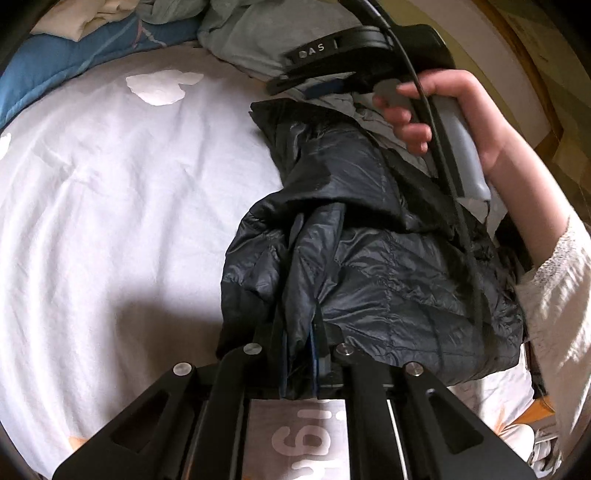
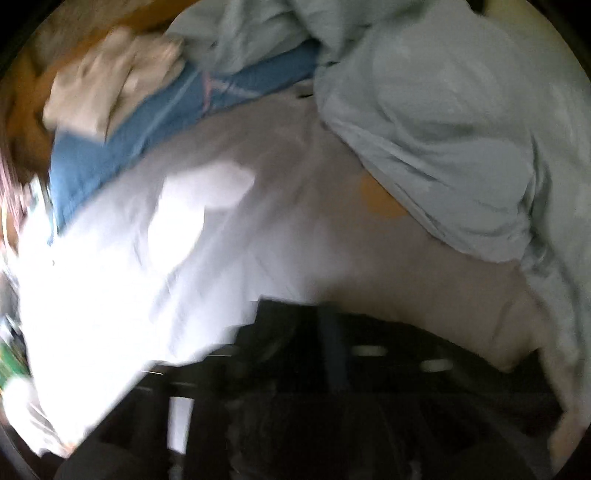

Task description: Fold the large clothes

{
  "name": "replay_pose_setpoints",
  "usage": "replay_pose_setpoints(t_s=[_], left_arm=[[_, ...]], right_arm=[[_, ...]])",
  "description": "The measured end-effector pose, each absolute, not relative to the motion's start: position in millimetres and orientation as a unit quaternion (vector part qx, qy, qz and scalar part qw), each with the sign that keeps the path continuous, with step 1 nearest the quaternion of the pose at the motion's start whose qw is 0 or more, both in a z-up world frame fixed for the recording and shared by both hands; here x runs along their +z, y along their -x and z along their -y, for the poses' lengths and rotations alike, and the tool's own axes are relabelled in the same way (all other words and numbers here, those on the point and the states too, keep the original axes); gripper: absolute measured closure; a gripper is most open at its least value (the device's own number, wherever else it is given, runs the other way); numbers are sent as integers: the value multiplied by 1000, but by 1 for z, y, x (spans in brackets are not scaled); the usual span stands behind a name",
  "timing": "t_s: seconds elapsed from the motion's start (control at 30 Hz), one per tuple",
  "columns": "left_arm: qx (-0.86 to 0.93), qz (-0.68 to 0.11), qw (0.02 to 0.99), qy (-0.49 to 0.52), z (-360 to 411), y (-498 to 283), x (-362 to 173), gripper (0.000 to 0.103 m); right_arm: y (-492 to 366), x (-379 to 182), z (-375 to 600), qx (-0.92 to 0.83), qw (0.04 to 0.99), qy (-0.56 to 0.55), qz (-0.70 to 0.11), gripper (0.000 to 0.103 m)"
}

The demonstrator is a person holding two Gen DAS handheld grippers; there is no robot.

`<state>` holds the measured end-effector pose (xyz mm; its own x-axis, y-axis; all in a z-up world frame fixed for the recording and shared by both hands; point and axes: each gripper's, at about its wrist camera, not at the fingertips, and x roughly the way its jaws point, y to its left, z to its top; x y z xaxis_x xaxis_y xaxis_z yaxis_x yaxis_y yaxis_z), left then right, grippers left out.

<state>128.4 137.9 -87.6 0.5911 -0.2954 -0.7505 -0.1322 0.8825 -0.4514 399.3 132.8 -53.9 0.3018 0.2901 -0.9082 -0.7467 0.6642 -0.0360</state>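
A bed (image 1: 110, 206) covered by a wrinkled white sheet carries everything; a dark quilted puffer jacket (image 1: 369, 266) lies on the sheet toward 3 o'clock in the left wrist view, bunched and partly lifted; a blue quilt (image 1: 66, 62) lies along the far edge at 11 o'clock, with cream folded cloth (image 1: 85, 18) on top of it; a pale blue-grey rumpled blanket (image 1: 251, 33) sits at 12 o'clock; in the blurred right wrist view that blanket (image 2: 443, 129) fills 2 o'clock, touching the sheet (image 2: 184, 240).
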Motion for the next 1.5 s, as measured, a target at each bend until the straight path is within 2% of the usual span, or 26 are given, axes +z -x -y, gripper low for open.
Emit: replay_pose_setpoints(t_s=[0.03, 0.27, 0.3, 0.33, 0.37, 0.43, 0.57, 0.67, 0.77, 0.87, 0.9, 0.93, 1.0, 1.03, 1.13, 1.2, 1.37, 1.5], left_arm=[[-46, -449, 861, 233, -137, -129, -86, 95], [-41, -445, 869, 213, -131, -130, -84, 95], [-41, -445, 869, 214, -131, -131, -83, 95], [-41, -444, 869, 215, -130, -133, -84, 95], [-41, -444, 869, 215, -130, -133, -83, 95], [-36, -441, 871, 212, -130, -132, -82, 95], [-32, -448, 867, 216, -135, -132, -85, 95], [-29, -458, 861, 218, -138, -135, -93, 95], [-27, -461, 859, 222, -141, -136, -95, 95], [-27, -452, 857, 246, -150, -134, -93, 94], [-25, -446, 858, 253, -153, -134, -91, 93], [-24, -439, 861, 256, -156, -134, -88, 92], [-17, -415, 874, 251, -161, -131, -77, 82], [-10, -403, 883, 242, -162, -128, -72, 76], [11, -369, 906, 209, -163, -122, -55, 64], [11, -360, 911, 200, -163, -120, -50, 60], [38, -377, 904, 200, -166, -124, -60, 59], [51, -380, 905, 184, -159, -128, -66, 59]], right_arm=[[-394, -55, -136, 338, 768, 249, -484, 27], [-385, -104, -171, 284, 726, 383, -496, 27], [-385, -106, -172, 282, 729, 383, -491, 31], [-387, -103, -171, 288, 736, 372, -488, 68], [-392, -96, -168, 285, 750, 351, -484, 89], [-404, -82, -158, 267, 782, 299, -478, 96], [-419, -50, -129, 231, 845, 238, -419, 97], [-443, -56, -112, 225, 844, 192, -447, 97], [-451, -77, -113, 221, 838, 183, -465, 91], [-447, -78, -112, 197, 856, 179, -443, 74], [-445, -72, -106, 193, 867, 163, -429, 57], [-440, -60, -98, 186, 882, 145, -409, 35], [-429, -37, -85, 177, 904, 127, -368, 21], [-423, -25, -78, 178, 911, 120, -351, 21], [-401, 8, -51, 210, 912, 92, -341, 21], [-382, 19, -32, 244, 897, 76, -361, 21], [-342, -14, -15, 310, 813, 92, -485, 21], [-318, -52, -31, 285, 807, 154, -493, 21]])
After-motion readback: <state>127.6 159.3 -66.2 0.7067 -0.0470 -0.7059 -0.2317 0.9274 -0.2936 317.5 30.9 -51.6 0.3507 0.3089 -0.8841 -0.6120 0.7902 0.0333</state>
